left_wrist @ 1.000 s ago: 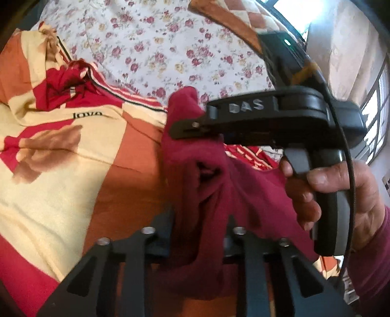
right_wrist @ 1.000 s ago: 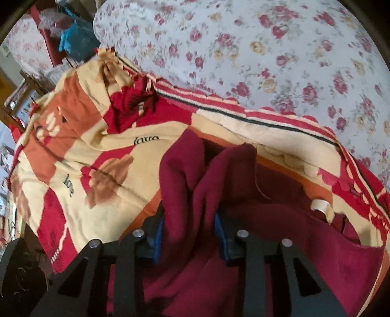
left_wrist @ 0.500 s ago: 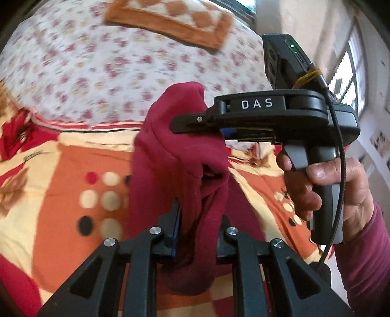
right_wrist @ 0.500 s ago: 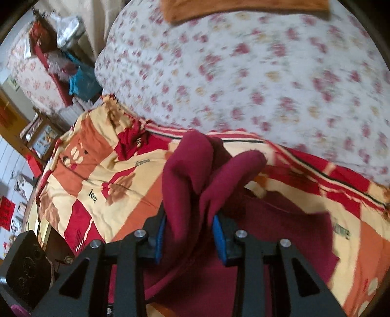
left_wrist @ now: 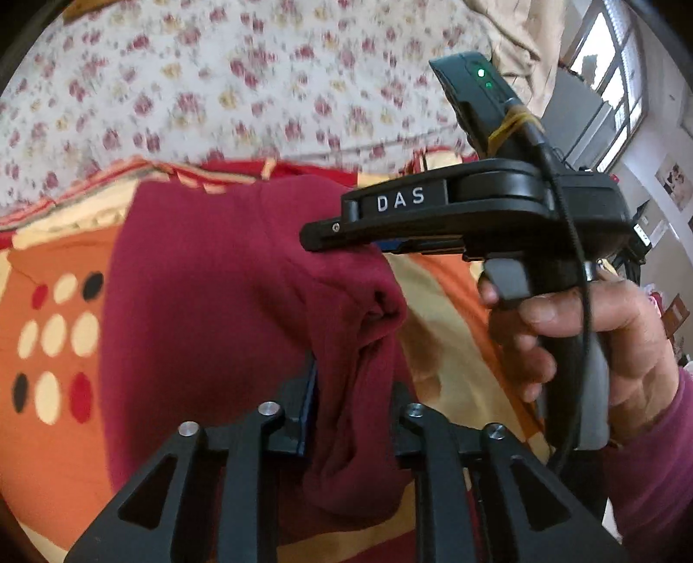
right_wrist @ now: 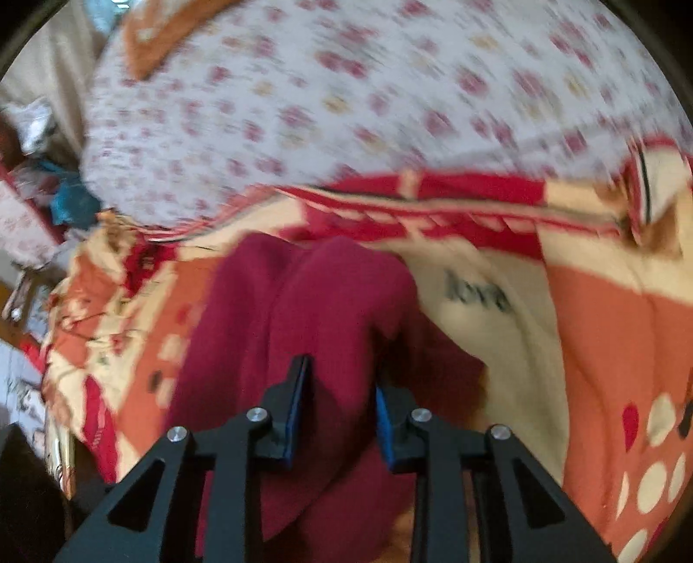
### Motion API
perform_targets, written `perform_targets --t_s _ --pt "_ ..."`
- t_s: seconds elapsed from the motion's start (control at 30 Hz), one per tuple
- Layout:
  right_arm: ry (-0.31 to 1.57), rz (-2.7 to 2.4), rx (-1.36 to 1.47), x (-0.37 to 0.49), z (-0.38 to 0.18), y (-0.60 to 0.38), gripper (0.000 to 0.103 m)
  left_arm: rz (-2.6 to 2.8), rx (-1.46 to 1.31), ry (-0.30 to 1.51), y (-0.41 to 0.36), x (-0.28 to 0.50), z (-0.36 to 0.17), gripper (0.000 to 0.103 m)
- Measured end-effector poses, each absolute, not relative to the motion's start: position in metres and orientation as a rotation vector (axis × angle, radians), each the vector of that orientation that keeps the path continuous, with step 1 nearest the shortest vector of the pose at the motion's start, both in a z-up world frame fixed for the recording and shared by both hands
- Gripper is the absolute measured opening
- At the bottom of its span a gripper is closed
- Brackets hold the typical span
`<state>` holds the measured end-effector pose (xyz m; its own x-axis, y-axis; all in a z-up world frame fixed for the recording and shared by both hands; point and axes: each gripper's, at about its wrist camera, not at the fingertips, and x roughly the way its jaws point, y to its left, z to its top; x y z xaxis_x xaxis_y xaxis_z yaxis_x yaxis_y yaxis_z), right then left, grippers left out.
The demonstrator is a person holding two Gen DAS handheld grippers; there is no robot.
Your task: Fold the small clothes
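Note:
A dark red garment hangs bunched over the orange, cream and red blanket. My left gripper is shut on a thick fold of it at the bottom of the left wrist view. My right gripper shows there from the side, held by a hand, clamped on the garment's upper edge. In the right wrist view the right gripper pinches a wad of the dark red garment between its blue pads. The cloth below the jaws is hidden.
A white sheet with red flowers covers the bed beyond the blanket. An orange checked cloth lies at its far edge. Cluttered furniture stands off the left side, and a window lies to the right.
Both grippers have carried the dark red garment sideways across the blanket, from the "love" patch to the orange area with dots. Both views rolled, and the grips stayed the same.

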<state>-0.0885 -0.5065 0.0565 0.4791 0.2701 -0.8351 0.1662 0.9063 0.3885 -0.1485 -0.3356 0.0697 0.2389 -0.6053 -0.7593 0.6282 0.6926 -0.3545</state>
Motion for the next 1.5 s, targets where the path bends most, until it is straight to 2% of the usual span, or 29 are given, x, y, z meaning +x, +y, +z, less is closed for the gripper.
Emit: perform_targets --t_s 0.07,0.2,0.33,0.47,0.53,0.6,0.63,0.77,0.93,1.0,1.07,1.13,1.3,1.33,1.37,1.4,1.43,1.5 --pt "1.053 0.072 0.554 -0.098 0.053 -0.518 0.045 -0.859 0.04 1.019 -0.33 -0.155 0.077 0.006" --pt "0.998 0.043 0.542 -0.123 0.072 -0.519 0.053 -0.959 0.046 0.992 -0.302 -0.172 0.106 0.013" --pt "0.972 0.066 0.52 -0.15 0.087 -0.505 0.078 -0.937 0.119 0.875 -0.27 -0.18 0.128 0.014" --pt "1.008 0.124 0.523 -0.166 0.082 -0.483 0.078 -0.828 0.089 0.908 -0.256 -0.157 0.119 0.014" --pt "0.993 0.148 0.51 -0.17 0.078 -0.469 0.075 -0.807 0.046 0.954 -0.254 -0.147 0.106 0.014" --pt "0.998 0.139 0.421 -0.173 0.074 -0.457 0.048 -0.778 0.046 0.985 -0.256 -0.141 0.091 0.014" --pt "1.007 0.124 0.376 -0.175 0.073 -0.454 0.025 -0.775 0.047 0.996 -0.254 -0.143 0.086 0.014" --pt "1.021 0.089 0.308 -0.186 0.061 -0.456 0.021 -0.784 0.07 1.009 -0.256 -0.154 0.068 0.014" --pt "1.001 0.1 0.355 -0.197 0.068 -0.465 0.022 -0.774 0.087 0.997 -0.258 -0.156 0.075 0.014" --pt "0.988 0.088 0.399 -0.201 0.075 -0.47 0.028 -0.765 0.089 0.983 -0.258 -0.154 0.078 0.014" --pt "0.969 0.074 0.461 -0.203 0.081 -0.477 0.049 -0.752 0.102 0.975 -0.26 -0.153 0.078 0.014" --pt "0.952 0.077 0.495 -0.201 0.085 -0.48 0.056 -0.747 0.106 0.977 -0.262 -0.152 0.077 0.014" --pt "0.969 0.043 0.506 -0.179 0.08 -0.48 0.058 -0.737 0.113 0.976 -0.264 -0.152 0.075 0.014" --pt "0.977 0.037 0.499 -0.176 0.077 -0.479 0.056 -0.734 0.115 0.976 -0.265 -0.152 0.075 0.014" --pt "0.979 0.035 0.477 -0.174 0.076 -0.477 0.039 -0.733 0.116 0.976 -0.265 -0.152 0.075 0.014" --pt "0.975 0.041 0.446 -0.173 0.076 -0.474 0.028 -0.735 0.117 0.977 -0.265 -0.152 0.075 0.014" --pt "0.969 0.04 0.405 -0.175 0.078 -0.471 0.021 -0.736 0.118 0.978 -0.266 -0.152 0.075 0.014" --pt "0.951 0.019 0.334 -0.18 0.081 -0.468 0.017 -0.742 0.118 0.977 -0.266 -0.152 0.075 0.014"
